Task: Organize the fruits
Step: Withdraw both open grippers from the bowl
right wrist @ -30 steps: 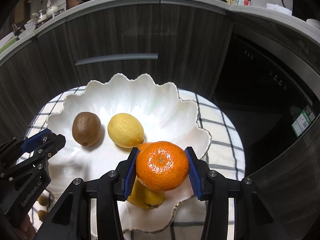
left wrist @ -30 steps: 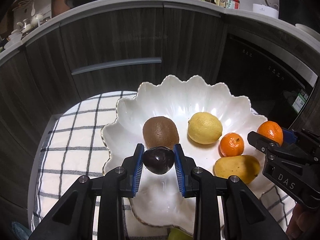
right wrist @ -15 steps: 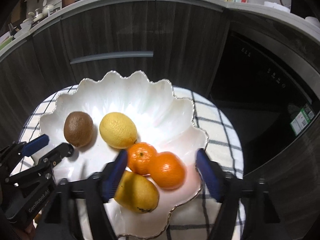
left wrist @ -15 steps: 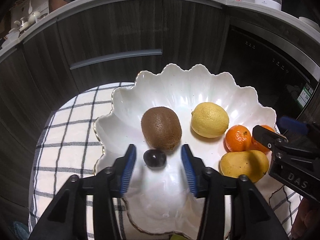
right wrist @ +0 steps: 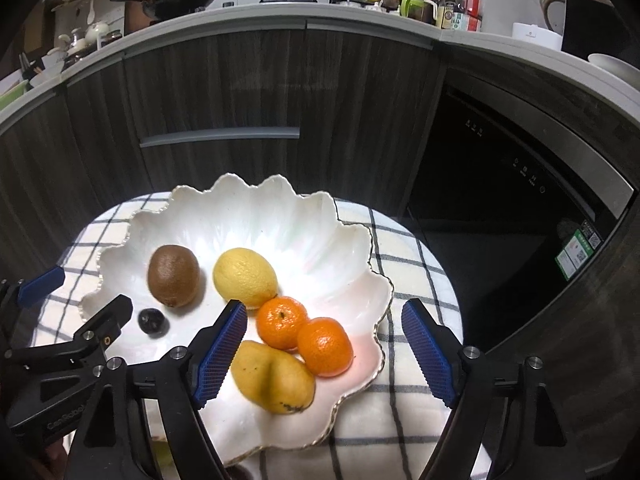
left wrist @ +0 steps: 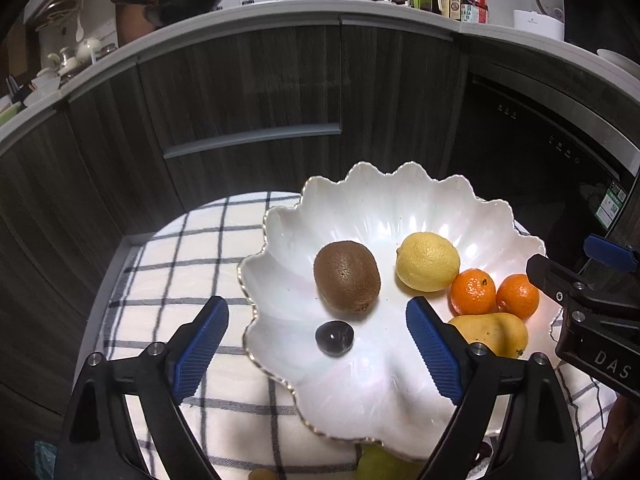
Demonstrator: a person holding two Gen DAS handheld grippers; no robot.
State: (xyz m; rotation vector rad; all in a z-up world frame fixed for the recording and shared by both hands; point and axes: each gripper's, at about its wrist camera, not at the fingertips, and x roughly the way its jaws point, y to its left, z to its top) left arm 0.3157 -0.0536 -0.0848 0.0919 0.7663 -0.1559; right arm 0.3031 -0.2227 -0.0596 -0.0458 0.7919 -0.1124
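A white scalloped bowl (left wrist: 400,196) (right wrist: 256,200) holds a kiwi (left wrist: 346,276) (right wrist: 173,275), a lemon (left wrist: 427,261) (right wrist: 245,278), two mandarins (left wrist: 473,291) (left wrist: 517,296) (right wrist: 282,322) (right wrist: 325,346), a yellow mango (left wrist: 490,334) (right wrist: 272,376) and a small dark plum (left wrist: 334,338) (right wrist: 151,321). My left gripper (left wrist: 316,350) is open and empty, held above the bowl's near rim. My right gripper (right wrist: 324,354) is open and empty above the mango and mandarins.
The bowl stands on a checked cloth (left wrist: 180,264) (right wrist: 404,264) over a small round table. A green fruit (left wrist: 376,464) lies on the cloth by the bowl's near edge. Dark kitchen cabinets (left wrist: 240,92) and a dishwasher (right wrist: 520,184) stand behind.
My left gripper opened and let the plum drop into the bowl; my right gripper opened and let the mandarin go beside the other one. Both grippers drew back and up.
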